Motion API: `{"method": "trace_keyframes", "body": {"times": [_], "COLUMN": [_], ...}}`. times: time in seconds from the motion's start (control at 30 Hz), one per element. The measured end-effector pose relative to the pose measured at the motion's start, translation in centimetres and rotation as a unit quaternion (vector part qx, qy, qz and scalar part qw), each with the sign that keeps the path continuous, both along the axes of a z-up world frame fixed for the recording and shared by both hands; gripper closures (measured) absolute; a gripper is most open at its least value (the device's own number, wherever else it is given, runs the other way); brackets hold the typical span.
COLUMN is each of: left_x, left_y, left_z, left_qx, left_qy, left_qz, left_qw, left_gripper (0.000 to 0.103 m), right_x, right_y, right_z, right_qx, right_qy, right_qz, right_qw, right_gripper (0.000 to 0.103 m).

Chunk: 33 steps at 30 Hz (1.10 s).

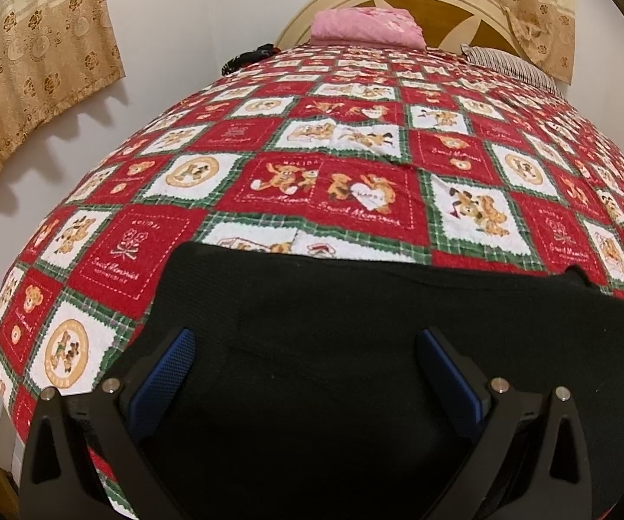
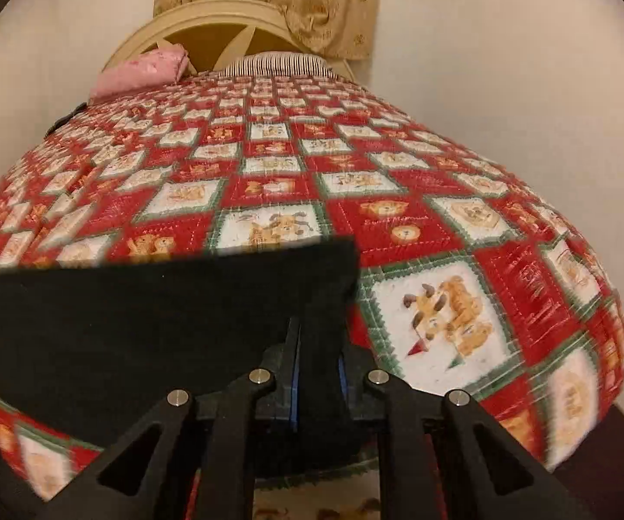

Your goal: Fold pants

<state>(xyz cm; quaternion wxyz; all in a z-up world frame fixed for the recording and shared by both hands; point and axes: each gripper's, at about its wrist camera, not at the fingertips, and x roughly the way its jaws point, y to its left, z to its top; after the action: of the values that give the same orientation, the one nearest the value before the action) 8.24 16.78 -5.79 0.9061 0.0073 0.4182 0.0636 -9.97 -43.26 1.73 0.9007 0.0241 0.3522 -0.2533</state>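
Note:
The black pants (image 1: 377, 325) lie across the near part of the bed on a red, white and green patchwork quilt (image 1: 333, 164). My left gripper (image 1: 307, 342) hovers over the dark cloth with its blue-padded fingers (image 1: 173, 359) spread wide apart and nothing pinched between them. In the right wrist view the pants (image 2: 138, 316) stretch off to the left, their right edge raised off the quilt (image 2: 398, 234). My right gripper (image 2: 318, 346) is shut on that right edge, a strip of black fabric squeezed between its blue pads (image 2: 295, 372).
A pink folded blanket (image 1: 368, 26) and a striped pillow (image 1: 511, 65) rest by the cream headboard (image 1: 455, 4) at the far end. A small dark object (image 1: 247, 58) sits at the far left bed edge. Patterned curtains (image 1: 34, 69) hang on the white walls; the bed edge drops off at left.

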Motion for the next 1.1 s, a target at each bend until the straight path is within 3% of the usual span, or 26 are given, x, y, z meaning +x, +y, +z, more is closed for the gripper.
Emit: {"method": "trace_keyframes", "body": {"times": [0.07,0.17,0.23,0.3,0.4,0.5,0.57,0.63,0.73,0.8,0.87,1.0,1.03,1.07,1.1], "left_x": [-0.1,-0.5,-0.8,-1.3,-1.7,-1.4,-1.1,-1.4,-1.2,-1.2,-1.3,-4.3,-5.2,-5.7,-6.3], "left_y": [-0.1,-0.2,-0.4,-1.2,-2.9,-4.7,-6.0,-7.0,-7.2,-5.7,-4.2,0.3,2.1,3.4,5.1], "left_z": [0.1,0.7,1.5,2.9,4.8,4.9,3.9,2.3,-0.1,0.2,1.1,4.0,4.7,4.9,5.1], "left_qx": [0.002,-0.005,-0.009,-0.014,-0.016,-0.035,-0.035,-0.007,0.022,-0.027,-0.040,-0.045,-0.045,-0.041,-0.034], "left_qy": [-0.001,-0.003,-0.011,-0.030,-0.060,-0.054,-0.037,-0.027,0.000,-0.005,-0.006,-0.063,-0.077,-0.085,-0.089], "left_qz": [0.003,0.005,0.002,-0.014,-0.038,-0.065,-0.087,-0.094,-0.102,-0.102,-0.093,-0.066,-0.048,-0.029,0.000], "left_qw": [1.0000,1.0000,0.9999,0.9994,0.9973,0.9958,0.9949,0.9952,0.9946,0.9944,0.9949,0.9948,0.9949,0.9951,0.9954], "left_gripper": [0.000,0.000,0.000,0.000,0.000,0.000,0.000,0.000,0.000,0.000,0.000,0.000,0.000,0.000,0.000], "right_x": [-0.8,-3.0,-4.5,-5.3,-2.4,2.6,6.4,9.5,12.8,14.6,15.8,16.1,16.3,16.6,17.0], "right_y": [-0.4,-1.1,-0.4,1.5,5.5,11.9,16.7,20.8,25.5,27.8,29.3,29.3,29.7,29.7,30.1], "right_z": [0.2,2.1,4.3,6.3,6.8,5.3,3.5,1.7,-1.5,-3.5,-4.8,-2.6,-1.8,-1.2,-0.8], "right_qx": [0.007,0.029,-0.004,-0.032,0.006,0.044,0.069,0.120,0.176,0.158,0.145,0.199,0.208,0.214,0.221], "right_qy": [-0.010,-0.058,-0.108,-0.141,-0.146,-0.119,-0.092,-0.070,-0.041,-0.001,0.032,-0.024,-0.045,-0.059,-0.071], "right_qz": [-0.015,-0.045,-0.083,-0.084,0.006,0.122,0.193,0.253,0.304,0.323,0.327,0.340,0.347,0.353,0.360], "right_qw": [1.000,0.997,0.991,0.986,0.989,0.984,0.974,0.957,0.935,0.933,0.933,0.919,0.913,0.909,0.904], "right_gripper": [0.073,0.073,0.073,0.073,0.073,0.073,0.073,0.073,0.073,0.073,0.073,0.072,0.065,0.048,0.039]}}
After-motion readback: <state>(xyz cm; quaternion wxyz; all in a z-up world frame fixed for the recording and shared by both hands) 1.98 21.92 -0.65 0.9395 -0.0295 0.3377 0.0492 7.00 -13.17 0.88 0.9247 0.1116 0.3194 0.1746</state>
